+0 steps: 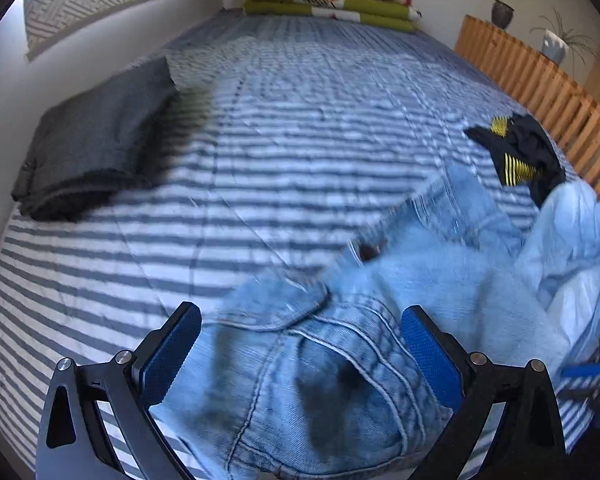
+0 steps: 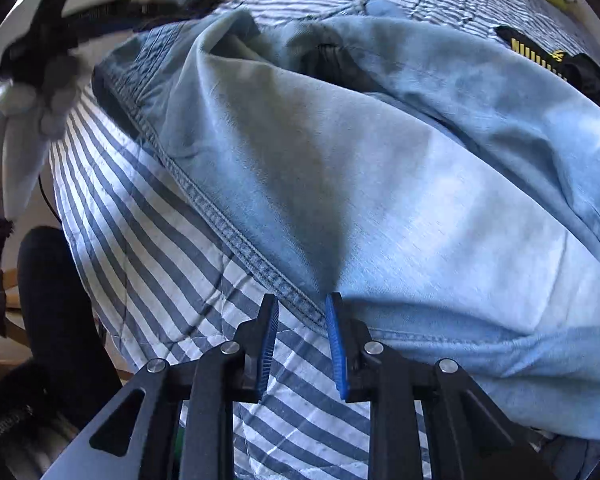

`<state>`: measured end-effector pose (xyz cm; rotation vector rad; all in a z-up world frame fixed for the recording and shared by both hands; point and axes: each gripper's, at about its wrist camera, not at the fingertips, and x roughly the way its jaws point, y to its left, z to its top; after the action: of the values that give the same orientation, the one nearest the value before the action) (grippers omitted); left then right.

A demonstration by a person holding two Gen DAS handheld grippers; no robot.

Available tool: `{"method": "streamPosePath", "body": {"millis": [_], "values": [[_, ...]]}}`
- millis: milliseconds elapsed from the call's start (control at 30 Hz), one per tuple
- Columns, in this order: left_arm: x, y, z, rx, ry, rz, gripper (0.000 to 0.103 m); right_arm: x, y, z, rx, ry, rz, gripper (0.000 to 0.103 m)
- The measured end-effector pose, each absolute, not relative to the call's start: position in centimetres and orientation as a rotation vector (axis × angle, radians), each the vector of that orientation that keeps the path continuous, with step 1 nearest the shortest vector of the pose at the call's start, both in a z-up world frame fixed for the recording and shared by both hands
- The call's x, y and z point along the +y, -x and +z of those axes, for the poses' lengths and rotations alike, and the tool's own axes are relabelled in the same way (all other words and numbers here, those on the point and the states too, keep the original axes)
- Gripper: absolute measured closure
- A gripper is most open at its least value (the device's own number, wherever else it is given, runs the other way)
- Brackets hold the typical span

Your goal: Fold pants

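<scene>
The left gripper [image 1: 300, 344] has its jaws wide open over the crumpled jeans [image 1: 332, 380], gripping nothing. The right gripper [image 2: 302, 312] has its jaws narrowed around the hem seam at 6 o'clock; I cannot tell whether they pinch it. Folding looks barely begun: the jeans lie bunched on the striped bed [image 1: 260, 120]. Farther off, a folded dark garment [image 1: 96, 140] lies at 10 o'clock, a black-and-yellow garment [image 1: 520, 152] crowds the jeans at 2 o'clock, and blankets [image 1: 328, 0] sit at 12.

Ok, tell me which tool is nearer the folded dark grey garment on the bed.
Left. The left tool straddles the jeans, with the folded dark grey garment up-left across the striped cover. The right tool sits at the jeans' stitched edge, farther away.
</scene>
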<state>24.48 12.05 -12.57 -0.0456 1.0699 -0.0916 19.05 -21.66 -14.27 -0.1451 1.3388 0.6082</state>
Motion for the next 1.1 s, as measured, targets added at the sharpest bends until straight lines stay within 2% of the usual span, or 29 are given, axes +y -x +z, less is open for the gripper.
{"method": "streamPosePath", "body": {"millis": [67, 100, 133, 200, 300, 500, 567, 633, 667, 733, 833, 900, 1100], "values": [[10.9, -21.8, -14.9, 1.122, 0.058, -0.151, 0.011, -22.8, -20.3, -12.1, 1.29, 0.075, 0.579, 0.079], [10.5, -20.4, -15.8, 1.143, 0.068, -0.182, 0.012, -23.2, -21.1, -10.8, 1.254, 0.06, 0.548, 0.07], [10.0, -18.8, -16.7, 1.147, 0.064, -0.195, 0.012, -23.5, -22.1, -9.6, 1.214, 0.043, 0.515, 0.055], [8.7, -15.8, -17.2, 1.11, -0.017, -0.206, 0.012, -23.9, -24.2, -7.9, 1.151, -0.01, 0.46, 0.04], [8.2, -13.5, -16.1, 1.116, -0.041, -0.224, 0.012, -23.4, -28.3, -7.6, 1.143, -0.09, 0.385, 0.038], [11.4, -14.0, -6.5, 0.96, 0.044, -0.233, 0.012, -21.5, -34.8, -13.3, 1.277, -0.089, 0.167, 0.038], [11.8, -16.4, -4.5, 0.918, 0.01, -0.201, 0.012, -20.7, -34.1, -15.1, 1.3, -0.022, 0.137, 0.049], [11.8, -20.2, -3.6, 0.897, 0.013, -0.169, 0.012, -20.3, -32.0, -14.9, 1.244, 0.059, 0.149, 0.067], [11.7, -22.4, -3.7, 0.904, 0.024, -0.178, 0.012, -20.5, -30.9, -14.6, 1.219, 0.065, 0.166, 0.071], [10.2, -26.9, -4.8, 0.942, 0.017, -0.193, 0.012, -21.8, -28.8, -13.9, 1.209, 0.006, 0.21, 0.087], [6.4, -32.6, -8.5, 1.036, -0.033, -0.247, 0.012, -24.0, -26.0, -13.9, 1.231, -0.062, 0.268, 0.095], [3.6, -35.2, -11.2, 1.113, -0.048, -0.294, 0.012, -24.4, -24.7, -14.0, 1.232, -0.049, 0.283, 0.096], [-1.6, -37.9, -17.5, 1.305, -0.011, -0.337, 0.011, -25.7, -23.4, -14.1, 1.251, -0.06, 0.295, 0.101]]}}
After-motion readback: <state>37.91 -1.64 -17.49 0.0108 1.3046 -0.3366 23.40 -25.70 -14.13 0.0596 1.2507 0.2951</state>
